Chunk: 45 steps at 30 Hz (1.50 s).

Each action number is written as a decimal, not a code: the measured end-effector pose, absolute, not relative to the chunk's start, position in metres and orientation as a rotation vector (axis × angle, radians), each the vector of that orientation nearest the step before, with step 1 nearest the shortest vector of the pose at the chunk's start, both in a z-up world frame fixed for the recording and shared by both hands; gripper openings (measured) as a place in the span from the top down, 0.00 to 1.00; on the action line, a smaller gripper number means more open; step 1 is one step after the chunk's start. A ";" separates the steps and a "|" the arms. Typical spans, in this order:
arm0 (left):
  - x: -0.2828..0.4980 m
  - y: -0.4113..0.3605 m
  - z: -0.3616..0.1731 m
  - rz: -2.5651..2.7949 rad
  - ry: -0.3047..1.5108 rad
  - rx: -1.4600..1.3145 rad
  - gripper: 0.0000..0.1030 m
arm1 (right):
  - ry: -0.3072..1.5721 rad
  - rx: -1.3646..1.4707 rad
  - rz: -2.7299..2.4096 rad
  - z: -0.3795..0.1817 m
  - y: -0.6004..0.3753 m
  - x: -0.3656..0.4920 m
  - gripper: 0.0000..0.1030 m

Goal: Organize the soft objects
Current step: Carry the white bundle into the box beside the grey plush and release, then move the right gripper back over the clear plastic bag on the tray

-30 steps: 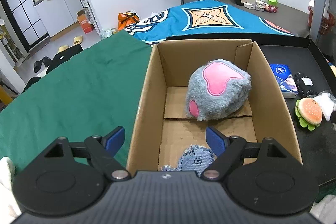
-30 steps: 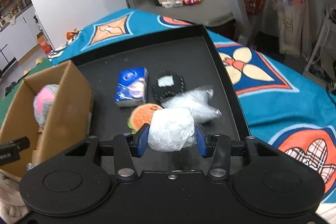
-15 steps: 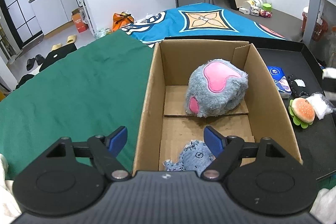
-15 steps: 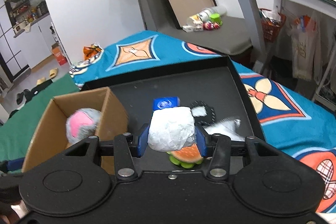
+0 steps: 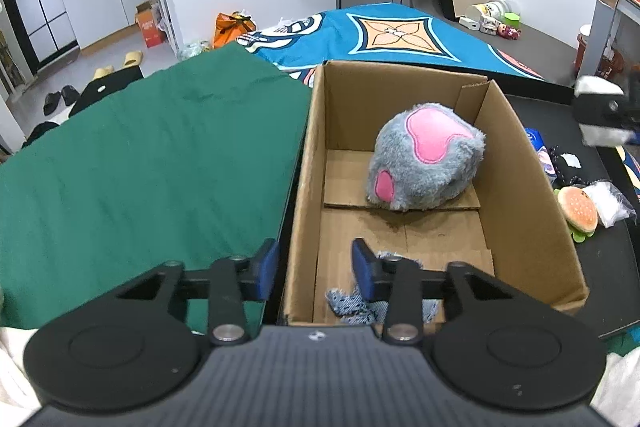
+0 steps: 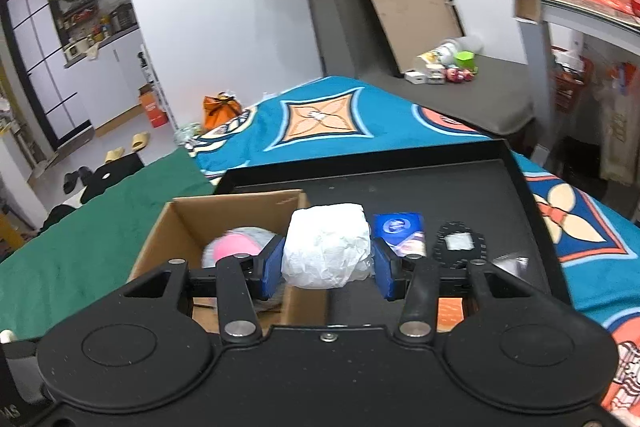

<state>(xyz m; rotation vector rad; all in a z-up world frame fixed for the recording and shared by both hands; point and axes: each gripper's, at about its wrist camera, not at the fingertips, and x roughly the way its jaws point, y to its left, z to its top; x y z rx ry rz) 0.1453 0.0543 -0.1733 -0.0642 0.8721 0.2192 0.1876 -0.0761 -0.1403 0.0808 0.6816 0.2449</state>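
Our right gripper is squeezing a white bundle above the box; our left gripper's jaws just narrowed astride the box's wall, pads not touching.

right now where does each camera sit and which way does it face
Left wrist: on the left tool, looking down into the box at the grey plush; its fingers straddle the box's wall.
Right wrist: on the right tool, facing box and tray; fingers clamp a white wad.
Shared: box, plush, wad, tissue pack.
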 end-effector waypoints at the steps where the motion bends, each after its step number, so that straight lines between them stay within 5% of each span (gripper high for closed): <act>1: 0.145 0.057 -0.175 0.219 0.876 -0.069 0.71 | 0.680 0.080 0.252 -0.140 -0.072 0.188 0.56; 7: 0.143 0.067 -0.179 0.211 0.877 -0.107 0.90 | 0.681 0.069 0.299 -0.139 -0.045 0.192 0.56; 14: 0.142 0.074 -0.178 0.193 0.869 -0.149 0.90 | 0.660 0.073 0.394 -0.128 -0.010 0.200 0.55; 16: 0.141 0.076 -0.178 0.190 0.870 -0.159 0.90 | 0.646 0.090 0.452 -0.123 -0.003 0.200 0.49; 18: 0.141 0.077 -0.177 0.187 0.871 -0.167 0.90 | 0.636 0.085 0.475 -0.121 0.002 0.197 0.34; 28: 0.139 0.077 -0.173 0.197 0.866 -0.175 0.90 | 0.710 0.076 0.407 -0.135 -0.022 0.185 0.33; 33: 0.137 0.072 -0.169 0.207 0.850 -0.156 0.89 | 0.730 0.075 0.360 -0.142 -0.035 0.176 0.21; 39: 0.138 0.067 -0.160 0.209 0.833 -0.147 0.79 | 0.741 0.058 0.309 -0.147 -0.052 0.173 0.12; 45: 0.137 0.060 -0.149 0.233 0.779 -0.139 0.40 | 0.742 0.070 0.278 -0.150 -0.072 0.173 0.10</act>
